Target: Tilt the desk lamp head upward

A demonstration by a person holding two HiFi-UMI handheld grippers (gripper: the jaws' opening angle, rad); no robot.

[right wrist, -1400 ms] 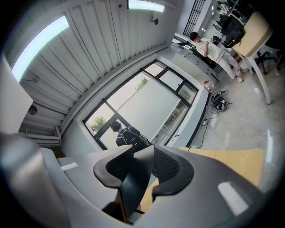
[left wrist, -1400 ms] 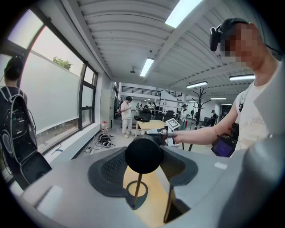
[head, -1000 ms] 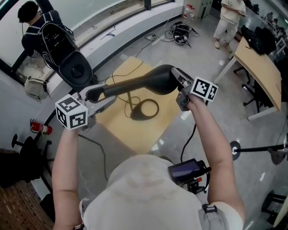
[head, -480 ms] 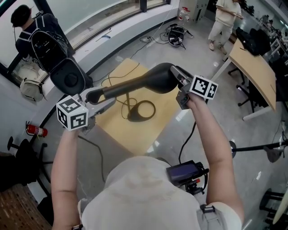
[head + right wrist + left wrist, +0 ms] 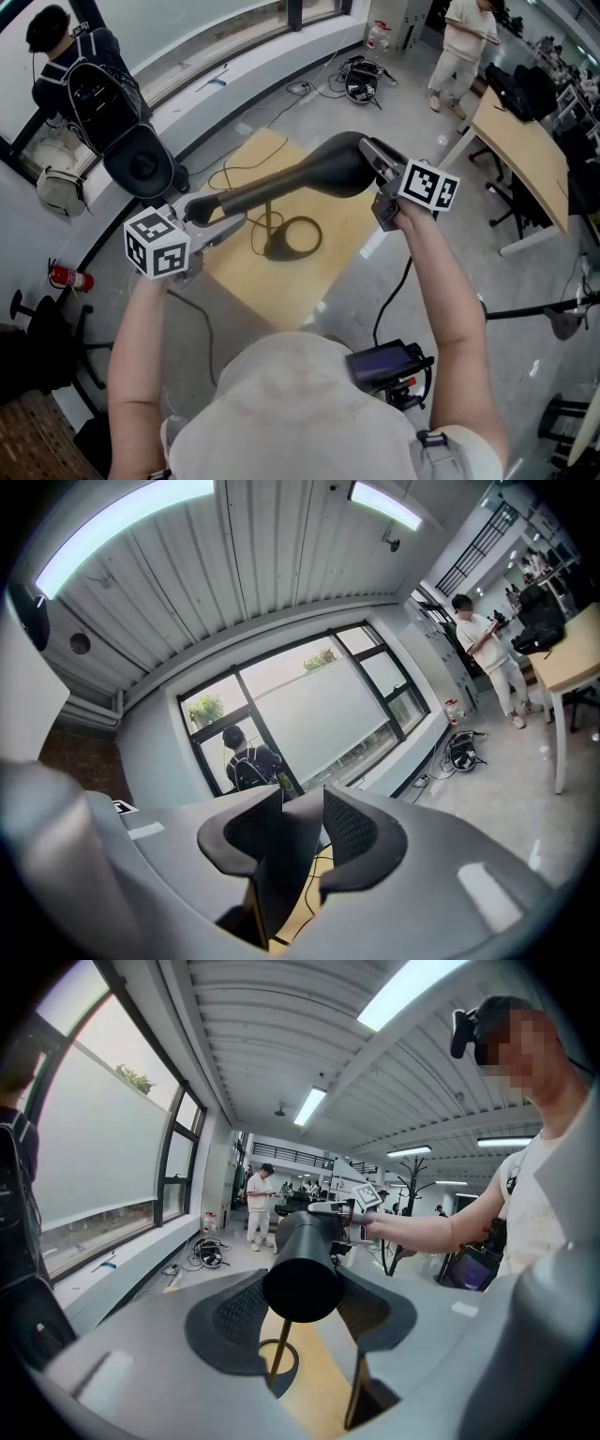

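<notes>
The black desk lamp head (image 5: 281,183) is a long piece that lies nearly level above its thin stem (image 5: 267,220) and ring-shaped base (image 5: 292,237). My left gripper (image 5: 211,214) is shut on the narrow end. In the left gripper view that end (image 5: 302,1274) shows as a round tube, end-on, between the pads of the left gripper (image 5: 302,1302). My right gripper (image 5: 375,166) is shut on the wide end. In the right gripper view the dark edge of the lamp head (image 5: 281,864) fills the gap of the right gripper (image 5: 295,841).
The lamp stands on a yellow square tabletop (image 5: 319,272) with its cord trailing off. A person with a backpack (image 5: 89,75) stands by the window, another person (image 5: 464,42) near a wooden desk (image 5: 525,141). Cables (image 5: 361,75) lie on the floor; a fire extinguisher (image 5: 70,277) at left.
My right gripper has risen a little and rolled with the wide end of the lamp head. The left gripper has barely moved on the narrow end.
</notes>
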